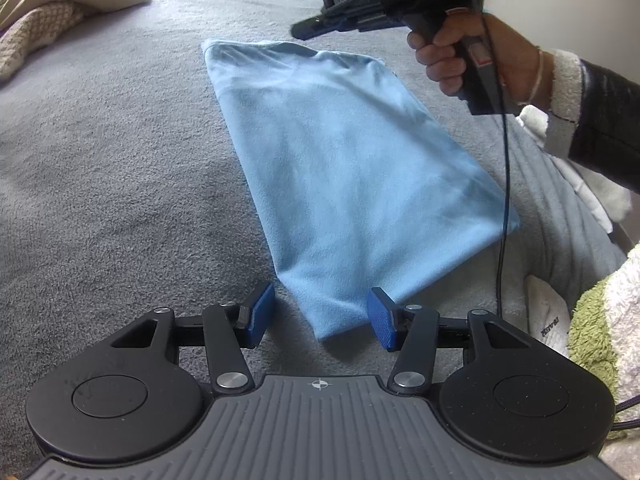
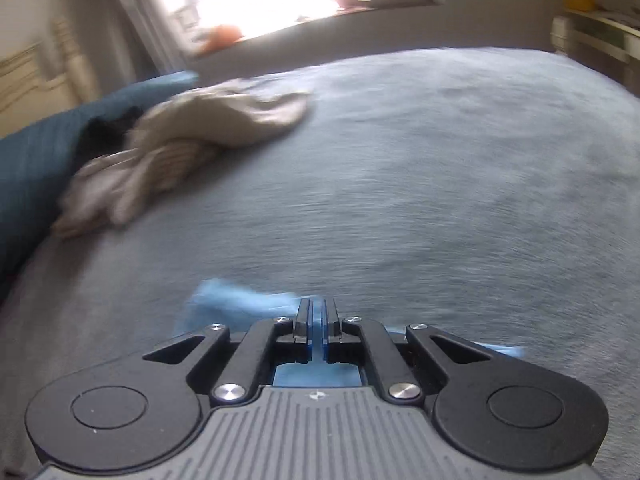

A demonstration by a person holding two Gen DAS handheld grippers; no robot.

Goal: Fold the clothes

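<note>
A light blue garment (image 1: pixel 340 168) lies folded into a long flat strip on the grey bed cover (image 1: pixel 100 160). My left gripper (image 1: pixel 322 296) is open at the strip's near corner, one blue pad on each side of the tip and nothing pinched. A hand (image 1: pixel 460 56) holds my right gripper (image 1: pixel 304 30) in the air above the strip's far end, with its fingers together and empty. In the blurred right wrist view the right gripper (image 2: pixel 317 303) is shut, and the blue garment (image 2: pixel 232 300) shows below and behind it.
A pile of beige and checked clothes (image 1: pixel 60 4) lies at the far left of the bed, beside a teal pillow (image 2: pixel 36 152). White and green fluffy cloth (image 1: pixel 600 320) sits at the right edge. A black cable (image 1: pixel 506 180) hangs over the garment's right side.
</note>
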